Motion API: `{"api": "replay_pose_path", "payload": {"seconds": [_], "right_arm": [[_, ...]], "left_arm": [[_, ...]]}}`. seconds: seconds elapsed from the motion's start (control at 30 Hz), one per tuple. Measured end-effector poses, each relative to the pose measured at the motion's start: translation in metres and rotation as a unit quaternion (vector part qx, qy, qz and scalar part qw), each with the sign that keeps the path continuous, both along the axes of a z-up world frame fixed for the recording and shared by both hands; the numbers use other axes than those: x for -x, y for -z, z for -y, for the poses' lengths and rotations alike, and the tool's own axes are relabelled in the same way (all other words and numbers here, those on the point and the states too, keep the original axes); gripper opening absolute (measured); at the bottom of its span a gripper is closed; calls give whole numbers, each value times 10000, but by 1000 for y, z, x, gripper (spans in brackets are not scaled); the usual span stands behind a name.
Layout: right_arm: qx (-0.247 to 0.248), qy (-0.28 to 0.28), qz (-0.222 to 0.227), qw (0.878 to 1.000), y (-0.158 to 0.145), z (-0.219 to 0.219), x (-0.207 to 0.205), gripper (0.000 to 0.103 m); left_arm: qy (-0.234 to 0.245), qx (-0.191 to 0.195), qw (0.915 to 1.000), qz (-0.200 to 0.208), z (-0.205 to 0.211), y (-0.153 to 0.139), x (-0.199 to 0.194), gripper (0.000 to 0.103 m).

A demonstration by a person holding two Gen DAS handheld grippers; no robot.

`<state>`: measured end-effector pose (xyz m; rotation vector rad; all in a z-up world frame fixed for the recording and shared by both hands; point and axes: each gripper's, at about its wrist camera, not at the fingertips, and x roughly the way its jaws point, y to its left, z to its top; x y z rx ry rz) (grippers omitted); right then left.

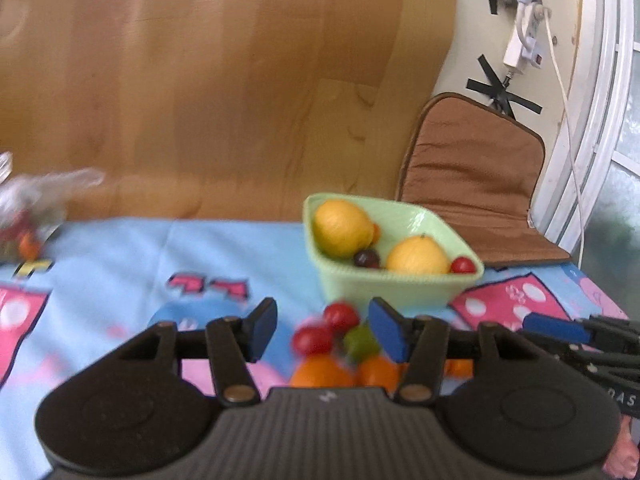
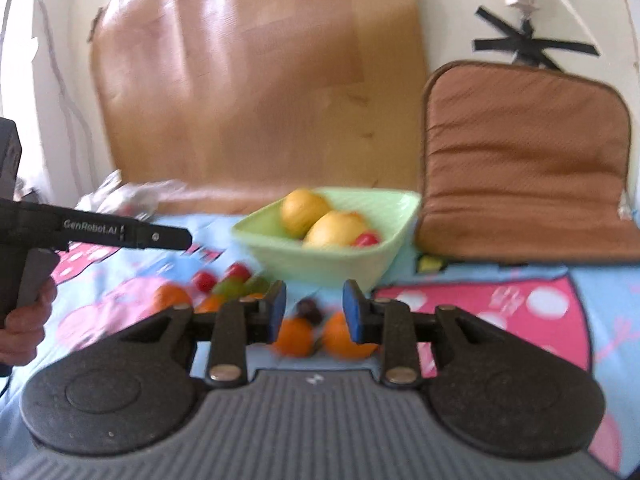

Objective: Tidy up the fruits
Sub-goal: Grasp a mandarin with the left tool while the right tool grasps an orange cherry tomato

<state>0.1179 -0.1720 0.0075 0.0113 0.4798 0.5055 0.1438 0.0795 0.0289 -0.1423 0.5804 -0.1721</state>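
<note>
Both claws hang empty over loose fruit: the left claw partly open, the right claw narrower, gripping nothing.

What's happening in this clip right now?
A person holding a gripper in each hand is sorting fruit on a cartoon-print cloth. The green bowl already holds two lemons and a few small fruits. Both the left gripper and right gripper are open and empty, over a loose pile of oranges, tomatoes and grapes in front of the bowl.

Motion blurs the small loose fruits, hiding their kinds.
</note>
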Motion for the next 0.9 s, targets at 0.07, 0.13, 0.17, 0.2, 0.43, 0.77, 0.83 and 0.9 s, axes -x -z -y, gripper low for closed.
{"api": "replay_pose_path", "payload": {"seconds": [0.07,0.13,0.17,0.2,0.43,0.77,0.83,0.9], "right_arm": [[70,-200,-80,9997,5,-12,9,34],[195,-371,-118,9991,9,-25,13,34],[257,-459,-149,9985,11,-33,14,34],[296,-538,-172,9980,12,-41,13,34],[648,-744,-112,9951,21,-75,4,34],[1275,-1078,137,9859,27,-106,-7,42],[1553,-1043,229,9821,31,-115,-8,42],[1762,-1009,283,9788,33,-122,-11,42]], "left_arm": [[-19,-25,10000,-52,-3,8,12,54],[4,-130,9998,-152,-1,18,18,55],[2,-179,9996,-208,-1,22,19,55],[-13,-204,9994,-278,1,27,18,55],[126,-148,9992,-346,6,39,8,48],[57,194,9990,-411,-17,37,31,37],[58,194,9990,-405,-20,37,41,37],[72,207,9989,-421,-22,38,51,37]]}}
